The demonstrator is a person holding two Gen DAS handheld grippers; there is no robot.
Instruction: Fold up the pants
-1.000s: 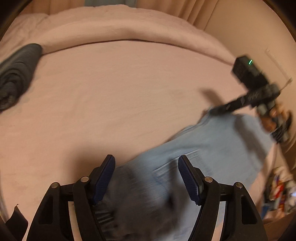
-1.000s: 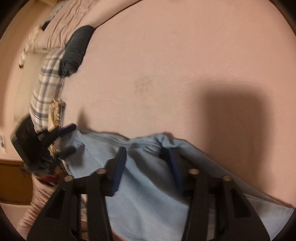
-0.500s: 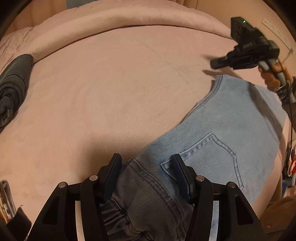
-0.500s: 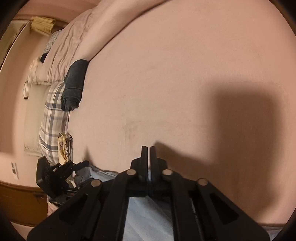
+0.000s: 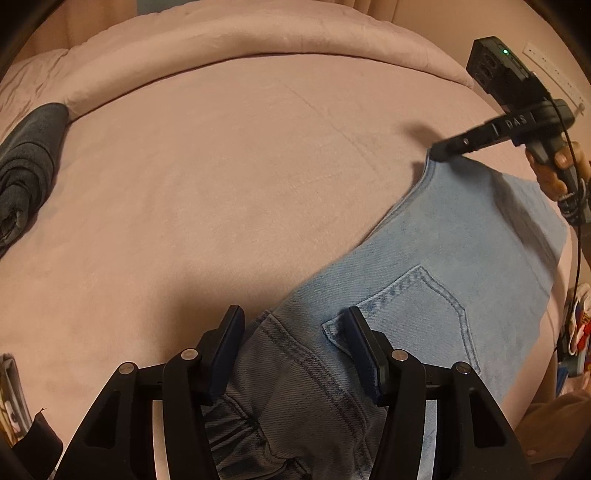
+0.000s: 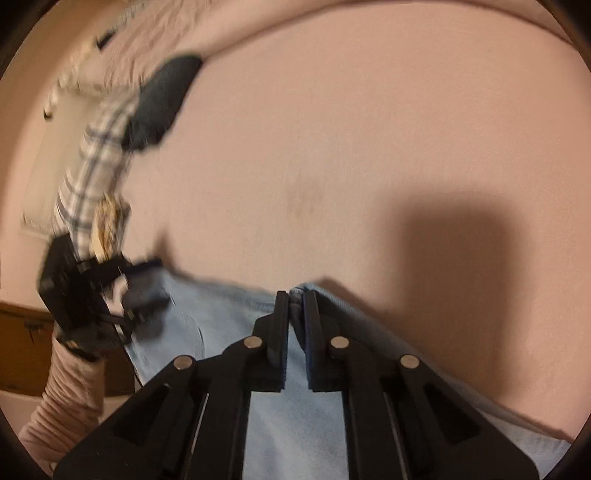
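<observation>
denim pants (image 5: 461, 258): right claw (image 5: 441, 152) (marked "das") pinches 1 corner; left claw (image 5: 295, 332) clamps bunched waistband.

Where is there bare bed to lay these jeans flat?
Bare bed lies open between the jeans, the dark rolled garment at left and the folded duvet beyond. Crowded: the near right corner, under the jeans and both grippers.

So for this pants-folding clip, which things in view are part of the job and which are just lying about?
Part of the job:
- light blue denim jeans
- left gripper, jaws astride the bunched waistband
- right gripper, shut on the jeans' far corner

Lying about:
- rolled dark grey garment
- blue-and-white plaid cloth
- pink blanket underneath
</observation>
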